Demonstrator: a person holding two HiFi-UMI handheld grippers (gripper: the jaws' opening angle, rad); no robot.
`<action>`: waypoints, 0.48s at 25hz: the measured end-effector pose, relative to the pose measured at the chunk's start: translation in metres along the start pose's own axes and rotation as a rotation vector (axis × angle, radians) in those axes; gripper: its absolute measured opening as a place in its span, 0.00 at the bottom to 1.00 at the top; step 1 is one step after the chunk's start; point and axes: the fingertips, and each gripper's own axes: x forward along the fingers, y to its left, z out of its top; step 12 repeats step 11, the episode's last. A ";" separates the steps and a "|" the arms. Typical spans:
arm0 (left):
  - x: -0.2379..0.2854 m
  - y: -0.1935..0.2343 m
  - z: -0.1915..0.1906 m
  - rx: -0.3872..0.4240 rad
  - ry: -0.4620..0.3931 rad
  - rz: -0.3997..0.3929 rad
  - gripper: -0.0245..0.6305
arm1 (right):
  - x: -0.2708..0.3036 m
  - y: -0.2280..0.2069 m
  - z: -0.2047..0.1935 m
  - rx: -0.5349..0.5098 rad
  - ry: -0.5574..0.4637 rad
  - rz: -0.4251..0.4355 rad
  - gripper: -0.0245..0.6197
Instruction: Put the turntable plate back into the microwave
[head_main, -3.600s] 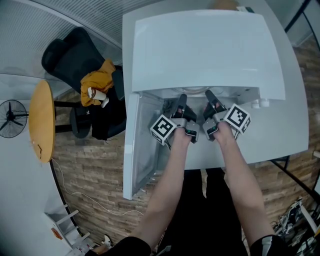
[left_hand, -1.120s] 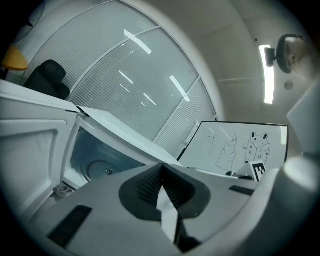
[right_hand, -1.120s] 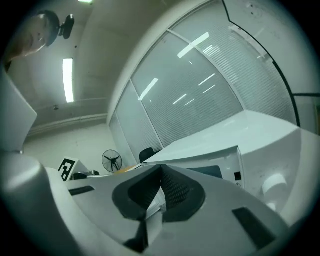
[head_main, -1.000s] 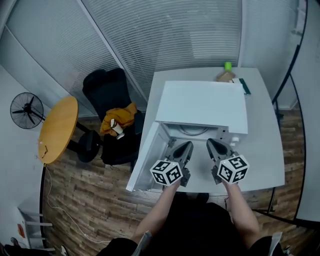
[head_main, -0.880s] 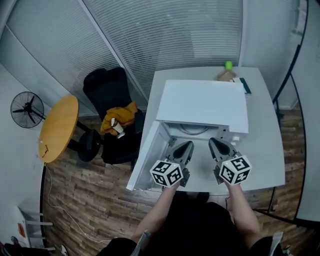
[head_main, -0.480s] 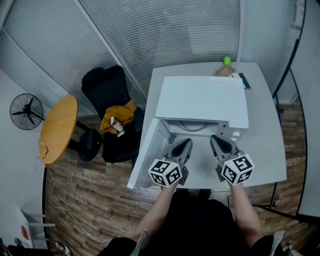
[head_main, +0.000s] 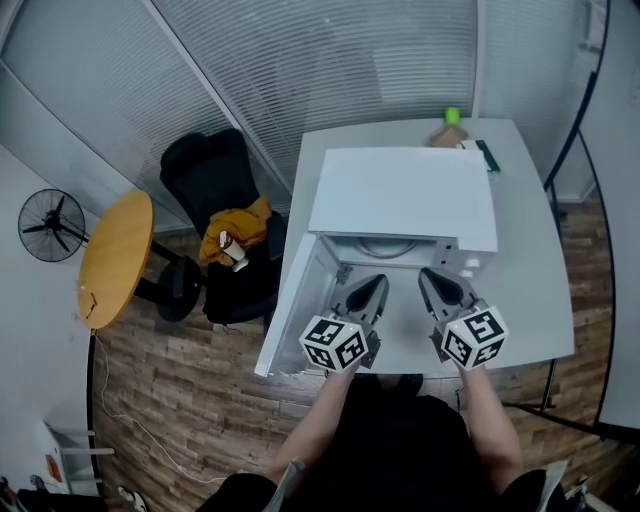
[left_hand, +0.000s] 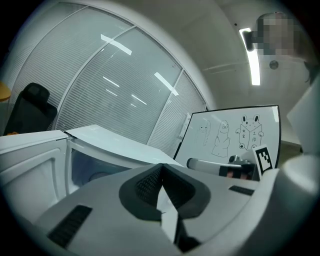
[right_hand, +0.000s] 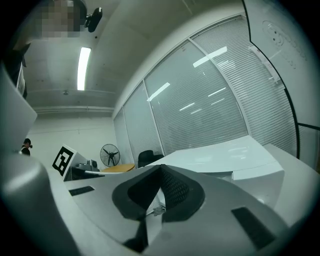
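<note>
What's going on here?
A person holds a left hand-held gripper and a right hand-held gripper, both shut and empty, just in front of the white microwave on the table. Its door stands open to the left. A curved rim inside the cavity looks like the turntable plate.

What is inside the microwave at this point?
From the head view, only a curved edge of the plate shows at the front of the cavity, beside the open door. The microwave top covers the rest, so how the plate sits cannot be seen.
</note>
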 end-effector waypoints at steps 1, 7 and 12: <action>0.000 0.000 -0.001 -0.003 0.000 -0.001 0.04 | 0.000 0.000 0.000 -0.002 0.000 0.000 0.05; -0.001 0.000 -0.003 -0.010 0.002 0.001 0.04 | -0.001 0.000 -0.001 -0.010 0.005 0.000 0.05; -0.001 0.002 -0.003 -0.014 -0.001 0.001 0.04 | 0.001 0.000 -0.002 -0.013 0.003 0.002 0.05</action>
